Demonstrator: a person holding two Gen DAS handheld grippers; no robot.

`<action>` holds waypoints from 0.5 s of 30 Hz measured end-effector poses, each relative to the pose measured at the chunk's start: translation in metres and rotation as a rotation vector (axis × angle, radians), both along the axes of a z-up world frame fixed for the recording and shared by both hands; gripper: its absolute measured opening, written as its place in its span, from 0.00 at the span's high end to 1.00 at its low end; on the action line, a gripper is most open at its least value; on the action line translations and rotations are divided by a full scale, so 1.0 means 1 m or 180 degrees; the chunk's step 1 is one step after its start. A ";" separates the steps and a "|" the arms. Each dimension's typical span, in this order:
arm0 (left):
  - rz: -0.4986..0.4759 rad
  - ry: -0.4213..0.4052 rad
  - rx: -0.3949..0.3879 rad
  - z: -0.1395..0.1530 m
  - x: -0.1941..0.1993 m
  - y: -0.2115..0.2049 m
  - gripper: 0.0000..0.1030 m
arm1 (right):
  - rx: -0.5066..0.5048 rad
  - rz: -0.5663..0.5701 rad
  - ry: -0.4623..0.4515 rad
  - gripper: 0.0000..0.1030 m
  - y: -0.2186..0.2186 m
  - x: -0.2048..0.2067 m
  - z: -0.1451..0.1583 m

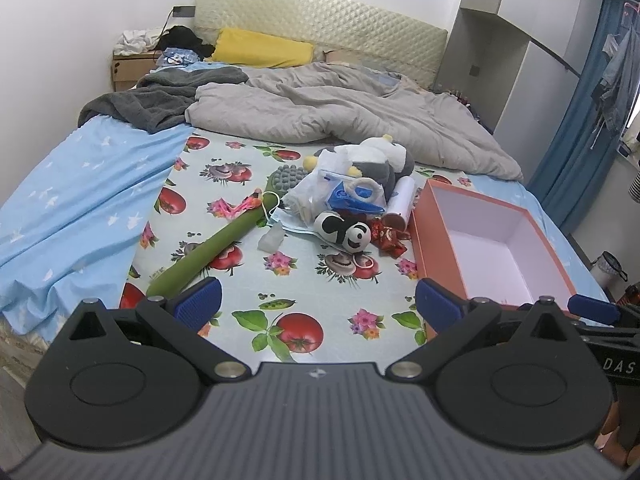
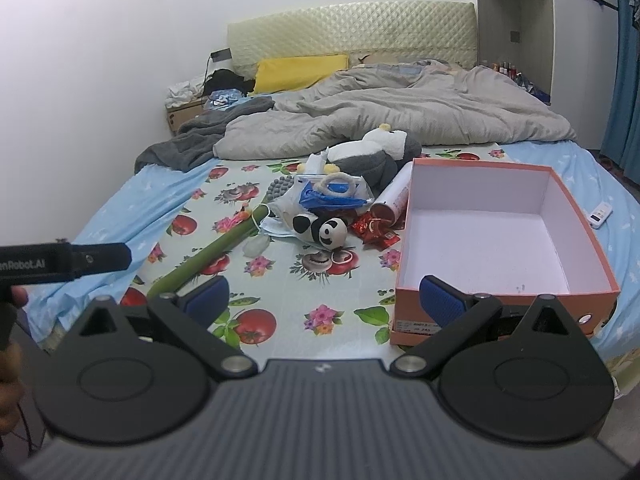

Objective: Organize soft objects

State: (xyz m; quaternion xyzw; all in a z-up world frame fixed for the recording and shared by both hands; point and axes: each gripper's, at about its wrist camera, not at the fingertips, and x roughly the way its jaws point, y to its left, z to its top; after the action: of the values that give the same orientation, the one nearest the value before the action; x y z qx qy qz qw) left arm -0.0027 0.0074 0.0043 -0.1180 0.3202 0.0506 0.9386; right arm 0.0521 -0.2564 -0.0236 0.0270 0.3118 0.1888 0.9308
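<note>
A pile of objects lies mid-bed on a fruit-print cloth [image 1: 248, 280]: a small panda plush [image 1: 346, 232] [image 2: 322, 230], a grey-and-white penguin plush [image 1: 380, 158] [image 2: 372, 152], a plastic bag with blue items [image 1: 344, 194] [image 2: 328, 196], red wrappers [image 1: 390, 236] [image 2: 374, 230], a white-and-red can [image 1: 400, 202] [image 2: 394, 196] and a long green massage stick [image 1: 212, 252] [image 2: 208, 252]. An empty orange box [image 1: 496, 248] [image 2: 488, 232] stands to the right. My left gripper [image 1: 318, 306] is open and empty, well short of the pile. My right gripper [image 2: 324, 300] is open and empty too.
A grey duvet [image 1: 340, 112] and dark grey blanket [image 1: 160, 100] cover the far bed. A yellow pillow [image 1: 262, 48] lies by the headboard. A remote [image 2: 600, 214] lies right of the box. A nightstand [image 1: 128, 66] stands far left; blue curtains [image 1: 580, 120] hang right.
</note>
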 end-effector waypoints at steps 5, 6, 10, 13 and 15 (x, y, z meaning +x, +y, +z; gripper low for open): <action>-0.0016 -0.0003 0.0002 -0.001 0.000 -0.002 0.00 | -0.0013 -0.0025 -0.0026 0.00 0.001 -0.001 0.000; -0.0021 -0.0006 -0.0004 -0.001 0.000 -0.003 0.00 | -0.0015 -0.0031 -0.0028 0.00 0.001 -0.001 0.000; -0.0027 -0.0009 -0.0005 -0.002 0.000 -0.004 0.00 | -0.0009 -0.0030 -0.0017 0.00 0.003 -0.001 0.000; -0.0023 -0.0005 -0.0004 -0.001 0.001 -0.005 0.00 | 0.0001 -0.0029 -0.0015 0.00 0.002 -0.001 0.000; -0.0026 0.0001 -0.0004 -0.001 0.002 -0.006 0.00 | -0.0004 -0.0026 -0.0005 0.00 0.003 -0.001 0.000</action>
State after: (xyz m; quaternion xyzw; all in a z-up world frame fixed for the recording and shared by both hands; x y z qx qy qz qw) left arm -0.0012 0.0015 0.0029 -0.1173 0.3209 0.0466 0.9387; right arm 0.0510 -0.2531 -0.0238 0.0276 0.3110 0.1848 0.9318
